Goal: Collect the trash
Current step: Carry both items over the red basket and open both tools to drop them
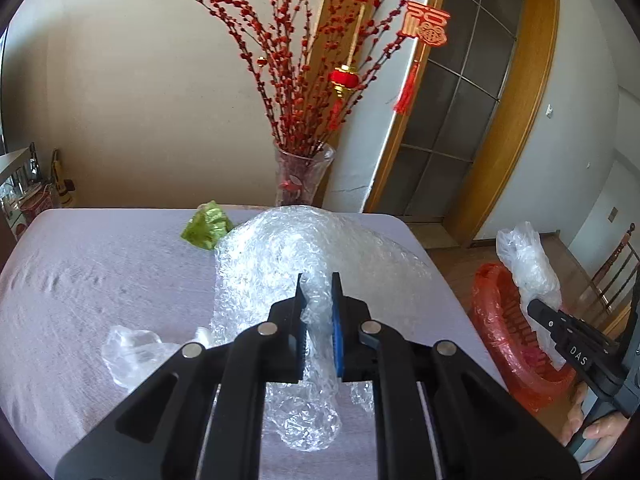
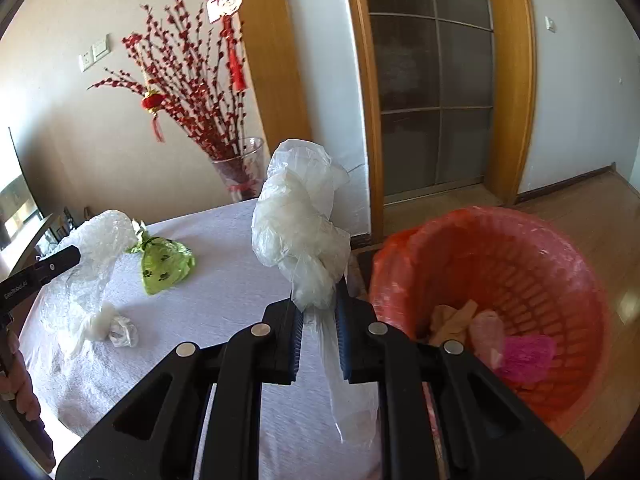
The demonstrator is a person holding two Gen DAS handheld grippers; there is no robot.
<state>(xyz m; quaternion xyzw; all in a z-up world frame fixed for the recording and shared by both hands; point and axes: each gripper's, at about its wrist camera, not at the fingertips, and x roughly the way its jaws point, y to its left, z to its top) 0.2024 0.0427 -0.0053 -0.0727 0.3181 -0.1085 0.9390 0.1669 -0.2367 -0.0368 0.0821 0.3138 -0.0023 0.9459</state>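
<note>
My left gripper (image 1: 319,280) is shut on a big sheet of bubble wrap (image 1: 280,252) that drapes over the table (image 1: 100,272); the same bubble wrap (image 2: 100,236) shows at the left of the right wrist view. My right gripper (image 2: 319,288) is shut on a crumpled white plastic bag (image 2: 300,220), held up beside the red trash basket (image 2: 560,272). In the left wrist view that white bag (image 1: 528,260) hangs over the basket (image 1: 492,312) from the right gripper (image 1: 534,306). A green bag with paw prints (image 2: 164,264) (image 1: 206,230) lies on the table.
Small clear plastic scraps (image 2: 120,330) (image 1: 132,350) lie on the cloth. A glass vase of red branches (image 1: 300,176) stands behind the table. The basket holds pink and tan trash (image 2: 520,352). A wooden chair (image 1: 624,264) stands at the far right, and a door (image 2: 432,80) is behind.
</note>
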